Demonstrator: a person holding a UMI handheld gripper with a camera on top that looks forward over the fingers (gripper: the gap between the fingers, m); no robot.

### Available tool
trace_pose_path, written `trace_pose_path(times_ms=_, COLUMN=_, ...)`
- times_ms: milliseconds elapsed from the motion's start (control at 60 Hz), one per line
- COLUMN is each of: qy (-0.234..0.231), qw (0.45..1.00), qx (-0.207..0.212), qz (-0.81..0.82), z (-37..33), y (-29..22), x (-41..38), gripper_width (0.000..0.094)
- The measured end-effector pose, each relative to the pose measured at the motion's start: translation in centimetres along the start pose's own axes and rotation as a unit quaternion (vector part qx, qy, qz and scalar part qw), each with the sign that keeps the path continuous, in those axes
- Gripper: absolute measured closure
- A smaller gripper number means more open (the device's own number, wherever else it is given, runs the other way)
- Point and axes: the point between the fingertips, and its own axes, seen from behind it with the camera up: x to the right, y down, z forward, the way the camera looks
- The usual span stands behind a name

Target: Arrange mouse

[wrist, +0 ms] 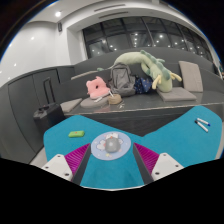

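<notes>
The gripper (109, 165) held a round grey mouse (109, 149), with the jaws clamped on it from both sides, just above a teal mat (185, 140) on the counter (150, 118). It was likely held this way so it could be set down neatly on the mat. A small green thing (76, 133) and a small white thing (203, 124) lay well apart. Soft toys (150, 68) sat on a sofa beyond. No writing could be read.
</notes>
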Motion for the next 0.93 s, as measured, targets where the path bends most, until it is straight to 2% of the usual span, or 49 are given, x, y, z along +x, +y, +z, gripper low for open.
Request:
trace_pose_path(times_ms=200, qy=0.01, qw=1.0, qx=0.005, qz=0.003, z=-14.6, y=3.6, x=3.3, gripper_width=0.0083)
trace_pose_path(times_ms=417, qy=0.058, qw=0.998, qx=0.005, qz=-0.027, z=-25.1, y=9.6, x=7.0, gripper_width=0.0082)
trace_pose_path(times_ms=650, qy=0.085, qw=0.995, qx=0.002, qz=-0.054, z=-29.9, y=14.5, x=8.6, gripper_width=0.0085)
trace_pose_path(times_ms=933, qy=0.098, qw=0.991, qx=0.025, qz=-0.082, z=-32.3, y=14.2, x=8.5, gripper_width=0.0088)
